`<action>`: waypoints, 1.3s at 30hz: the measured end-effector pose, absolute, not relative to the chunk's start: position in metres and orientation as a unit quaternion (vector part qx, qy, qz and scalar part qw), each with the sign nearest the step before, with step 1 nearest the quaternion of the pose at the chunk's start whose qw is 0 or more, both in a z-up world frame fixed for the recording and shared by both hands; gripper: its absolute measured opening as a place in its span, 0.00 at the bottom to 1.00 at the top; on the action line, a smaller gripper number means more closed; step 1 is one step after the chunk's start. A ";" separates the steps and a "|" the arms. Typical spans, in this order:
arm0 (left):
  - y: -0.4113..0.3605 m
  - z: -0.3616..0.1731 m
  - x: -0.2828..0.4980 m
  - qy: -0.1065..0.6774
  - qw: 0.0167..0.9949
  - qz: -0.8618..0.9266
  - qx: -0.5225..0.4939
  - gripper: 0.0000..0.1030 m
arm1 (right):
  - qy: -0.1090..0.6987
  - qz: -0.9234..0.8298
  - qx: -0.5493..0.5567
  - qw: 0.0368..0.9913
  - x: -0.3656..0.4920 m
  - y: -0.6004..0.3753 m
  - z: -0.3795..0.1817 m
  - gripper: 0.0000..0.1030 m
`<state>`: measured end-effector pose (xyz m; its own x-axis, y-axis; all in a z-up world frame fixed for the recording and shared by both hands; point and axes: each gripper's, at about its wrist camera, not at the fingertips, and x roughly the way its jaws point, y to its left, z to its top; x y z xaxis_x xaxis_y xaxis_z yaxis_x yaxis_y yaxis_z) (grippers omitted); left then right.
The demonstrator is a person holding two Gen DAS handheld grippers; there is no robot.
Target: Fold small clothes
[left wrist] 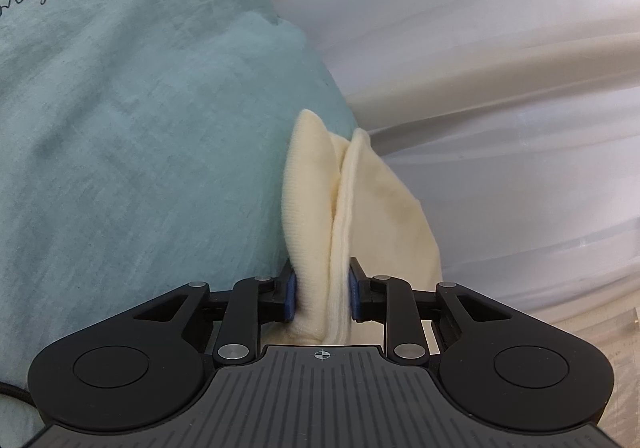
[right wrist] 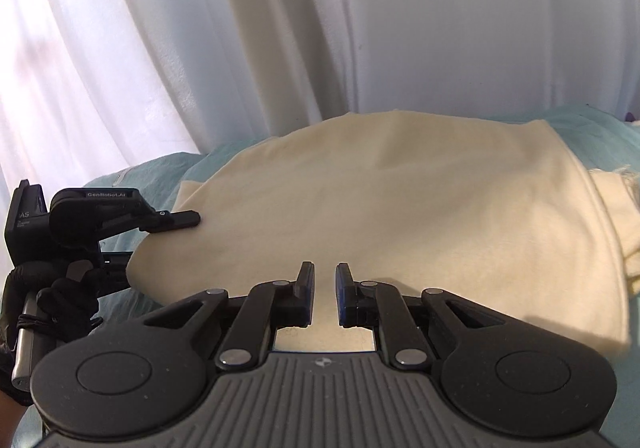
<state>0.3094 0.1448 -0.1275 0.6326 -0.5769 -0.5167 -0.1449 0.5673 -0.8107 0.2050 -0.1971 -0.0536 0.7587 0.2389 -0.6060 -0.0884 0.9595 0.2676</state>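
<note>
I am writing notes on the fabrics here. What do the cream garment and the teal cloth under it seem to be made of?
The cream garment looks like soft matte knit, probably cotton: fine ribbing shows along its pinched fold in the left gripper. The teal cloth looks like a washed woven cotton or linen, matte, with a slightly mottled, crinkled surface. Neither can be confirmed by sight.

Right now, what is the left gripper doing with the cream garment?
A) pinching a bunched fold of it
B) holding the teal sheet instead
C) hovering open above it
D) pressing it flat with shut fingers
A: in the left wrist view the left gripper has a bunched fold of the cream garment clamped between its blue pads, beside the teal sheet.
</note>
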 end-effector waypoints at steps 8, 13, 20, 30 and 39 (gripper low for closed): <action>0.142 -0.117 0.306 0.396 0.798 -0.144 -0.431 0.21 | 0.336 0.112 0.080 0.932 0.229 -0.156 -0.062 0.10; 0.133 -0.099 0.305 0.393 0.816 -0.143 -0.399 0.19 | 0.338 0.117 0.041 0.933 0.231 -0.146 -0.068 0.10; 0.084 -0.045 0.295 0.353 0.849 -0.202 -0.337 0.18 | 0.302 0.087 0.128 0.941 0.201 -0.206 -0.037 0.11; -0.042 -0.071 0.292 0.401 0.853 -0.258 -0.213 0.18 | 0.292 -0.016 0.194 0.936 0.164 -0.287 -0.028 0.11; -0.056 -0.058 0.262 0.380 0.860 -0.321 -0.116 0.40 | 0.300 -0.013 0.213 0.930 0.168 -0.293 -0.033 0.11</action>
<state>0.2624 -0.0563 -0.0576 0.5052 -0.6403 -0.5786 0.4644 0.7668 -0.4431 0.1678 -0.2931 -0.0327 0.8196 0.1039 -0.5635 0.1523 0.9085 0.3891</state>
